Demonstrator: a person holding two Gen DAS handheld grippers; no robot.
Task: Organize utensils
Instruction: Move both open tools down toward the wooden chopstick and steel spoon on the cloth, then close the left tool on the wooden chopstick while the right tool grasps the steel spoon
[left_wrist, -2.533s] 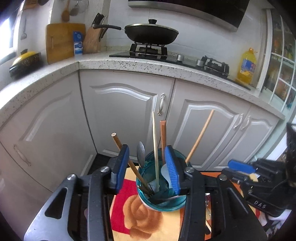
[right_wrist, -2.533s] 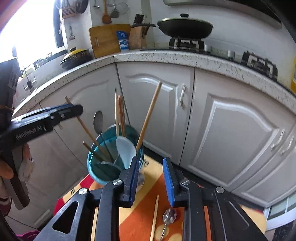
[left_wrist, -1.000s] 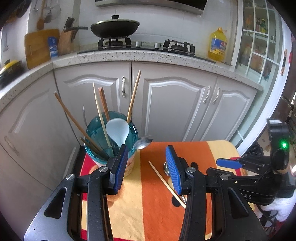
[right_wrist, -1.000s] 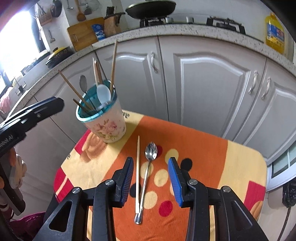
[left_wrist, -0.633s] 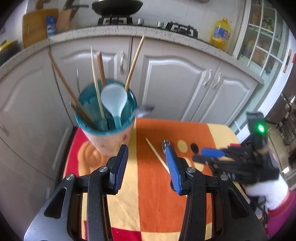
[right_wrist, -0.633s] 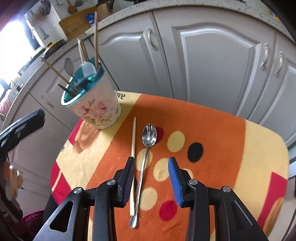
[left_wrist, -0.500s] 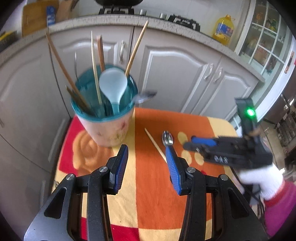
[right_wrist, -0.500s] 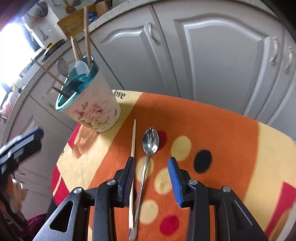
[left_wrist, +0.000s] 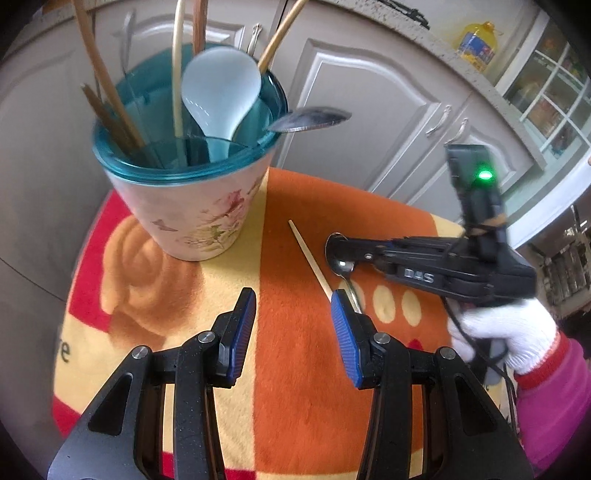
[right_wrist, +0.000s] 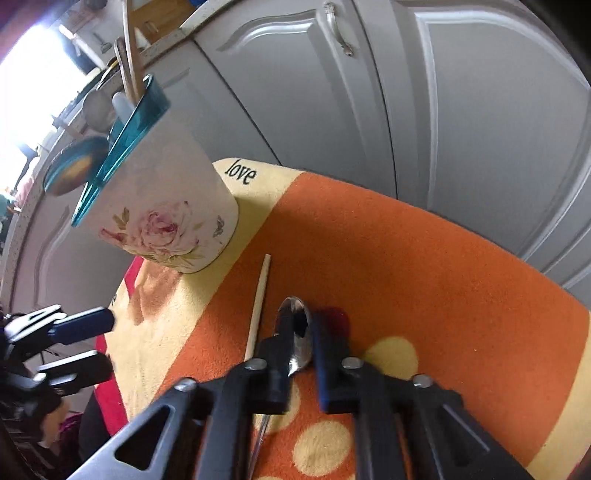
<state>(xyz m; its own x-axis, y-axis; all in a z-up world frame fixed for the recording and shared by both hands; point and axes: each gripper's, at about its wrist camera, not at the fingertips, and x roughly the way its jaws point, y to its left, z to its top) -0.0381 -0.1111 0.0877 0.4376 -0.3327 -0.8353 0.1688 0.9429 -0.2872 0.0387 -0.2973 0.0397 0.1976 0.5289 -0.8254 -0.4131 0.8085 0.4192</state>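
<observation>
Two grippers: both over the cloth (left_wrist: 295, 369), with the cup (left_wrist: 192, 206) taken as landmark for all places.
Cup: floral, teal-rimmed, upright on the cloth's yellow part by the cabinet doors (left_wrist: 369, 129); in the right wrist view it stands at the far left (right_wrist: 162, 218).
Cup contents: several chopsticks (left_wrist: 107, 92), a white spoon (left_wrist: 221, 96) bowl up, and a metal spoon head (left_wrist: 314, 120) jutting over the rim away from the cup.
Loose chopstick: one pale stick (left_wrist: 310, 258) flat on the orange part, just to the right of the cup's base, not touching it (right_wrist: 258, 314).
Loose spoon: metal spoon (right_wrist: 299, 339) on the cloth beside that chopstick, on its side away from the cup; bowl end towards the cabinets, handle running back under the gripper.
Right gripper: (right_wrist: 299, 332) down at the spoon's bowl, jaws closing, pressed in on the bowl from both sides; seen from the left wrist, its tips (left_wrist: 341, 251) sit on the spoon head.
Right hand: white glove (left_wrist: 506, 332) with a pink sleeve, further from the cup than the spoon.
Left gripper: (left_wrist: 291, 317) spread apart with nothing between its pads, above bare cloth nearer the viewer than the cup, its right pad over the chopstick's near end.
</observation>
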